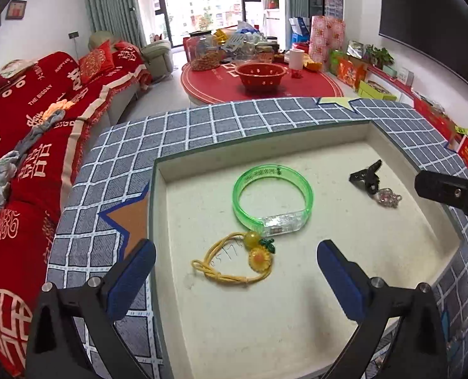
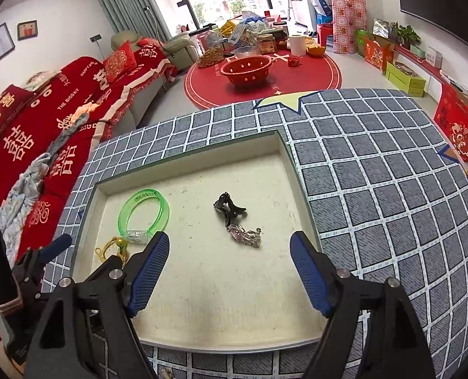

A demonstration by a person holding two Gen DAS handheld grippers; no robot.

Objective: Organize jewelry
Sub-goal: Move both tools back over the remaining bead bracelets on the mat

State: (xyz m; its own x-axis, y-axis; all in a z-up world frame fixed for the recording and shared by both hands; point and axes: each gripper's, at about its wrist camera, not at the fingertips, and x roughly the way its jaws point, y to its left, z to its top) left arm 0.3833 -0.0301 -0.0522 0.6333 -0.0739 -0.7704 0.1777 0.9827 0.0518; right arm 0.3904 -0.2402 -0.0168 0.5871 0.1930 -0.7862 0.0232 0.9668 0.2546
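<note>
Both sets of fingers stand apart and empty over the tray (image 1: 177,170) on the worktop. The left gripper (image 1: 234,271) hangs above the cord (image 1: 231,263), which touches the bangle (image 1: 272,202); closing could drag both. The right gripper (image 2: 229,268) faces the clip (image 2: 229,208), whose charm (image 2: 245,237) may slip.

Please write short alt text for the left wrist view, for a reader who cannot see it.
A shallow cream tray on a grey checked cloth holds a green bangle, a yellow sunflower hair tie and a black clip. The left gripper hangs open above them, holding nothing.
</note>
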